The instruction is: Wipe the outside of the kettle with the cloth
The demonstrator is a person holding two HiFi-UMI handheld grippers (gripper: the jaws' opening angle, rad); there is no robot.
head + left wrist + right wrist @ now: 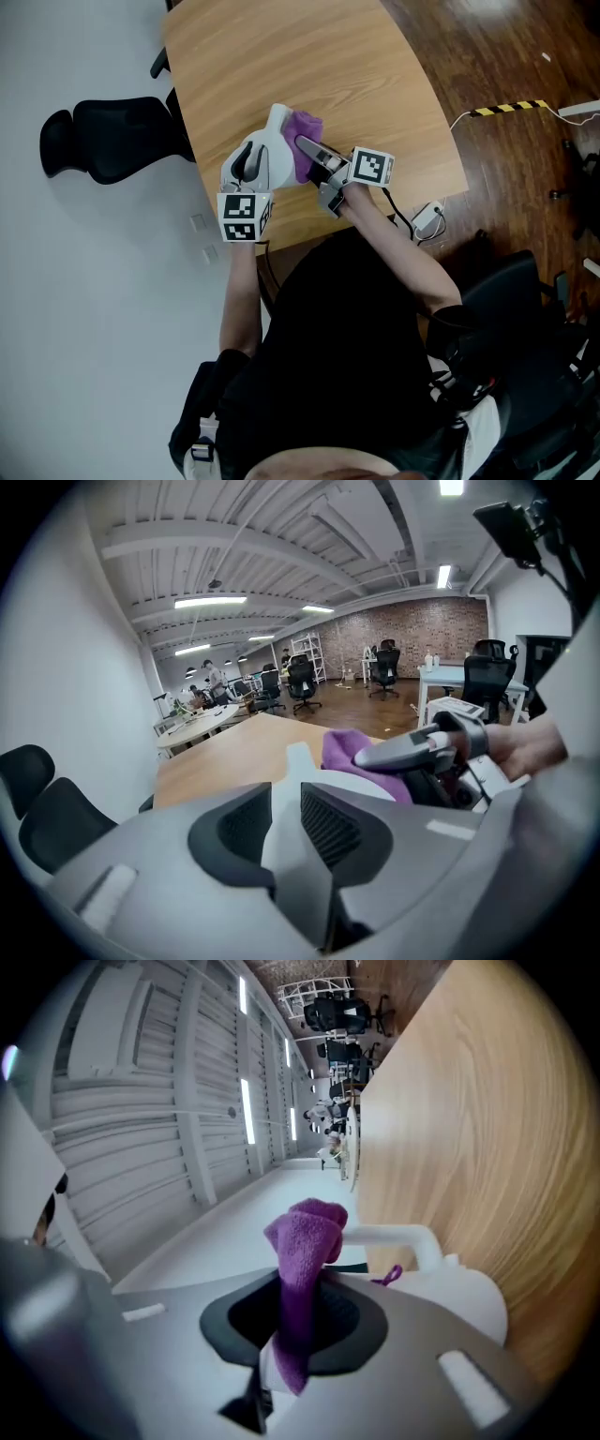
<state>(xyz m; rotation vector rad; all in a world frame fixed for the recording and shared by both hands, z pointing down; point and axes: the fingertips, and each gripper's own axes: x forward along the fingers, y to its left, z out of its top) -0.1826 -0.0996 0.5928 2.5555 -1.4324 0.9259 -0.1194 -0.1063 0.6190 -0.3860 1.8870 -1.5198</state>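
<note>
A white kettle (269,150) stands near the front edge of the wooden table (309,66). My left gripper (251,178) is shut on the kettle's handle (281,832), whose white strip is pinched between the dark pads. A purple cloth (306,133) lies against the kettle's right side near the top. My right gripper (314,155) is shut on that cloth (302,1269), which bunches up out of the jaws. In the right gripper view the kettle (459,1293) lies just beyond the cloth. The left gripper view shows the cloth (356,750) on the kettle with the right gripper (403,754) behind it.
A black office chair (112,136) stands left of the table. A white power adapter (427,217) and its cable hang at the table's right front corner. Yellow-black tape (511,108) marks the wooden floor. Another dark chair (525,309) is at the person's right.
</note>
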